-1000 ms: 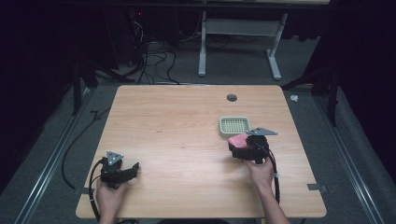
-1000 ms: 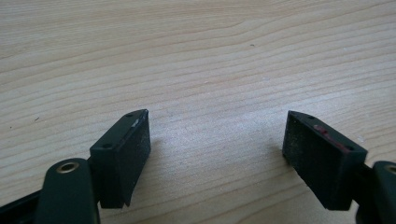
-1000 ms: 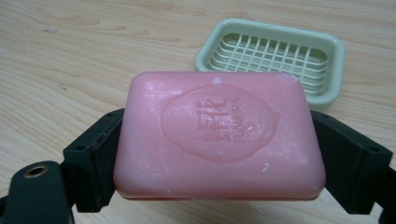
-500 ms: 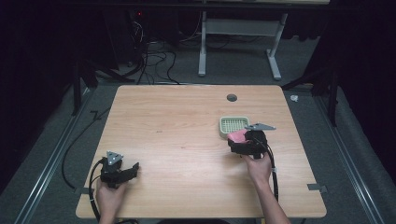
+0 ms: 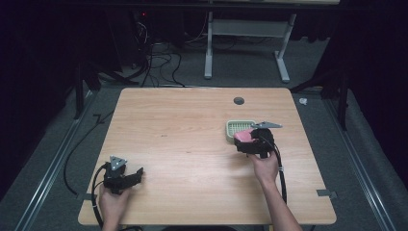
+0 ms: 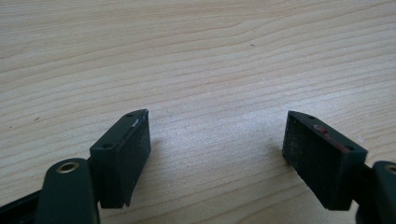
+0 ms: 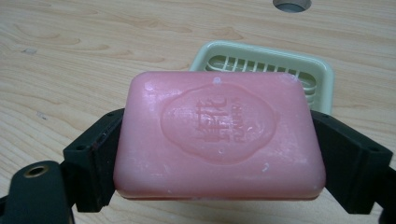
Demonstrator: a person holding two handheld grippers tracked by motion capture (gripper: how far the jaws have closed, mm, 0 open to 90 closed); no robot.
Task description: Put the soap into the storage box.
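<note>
In the right claw view, the pink soap bar [image 7: 219,135] covers the near rim and most of the grid of the pale green soap dish [image 7: 322,79], and the embossed lettering on the bar is too soft to read. In the high view, the right claw [image 5: 250,142] overlaps the dish's near corner, and the dark hole [image 7: 292,3] in the bench [image 7: 70,56] is cut by the top edge of the right claw view. The 2 jaws of the left claw [image 6: 217,158] are cropped by the bottom edge of the left claw view.
</note>
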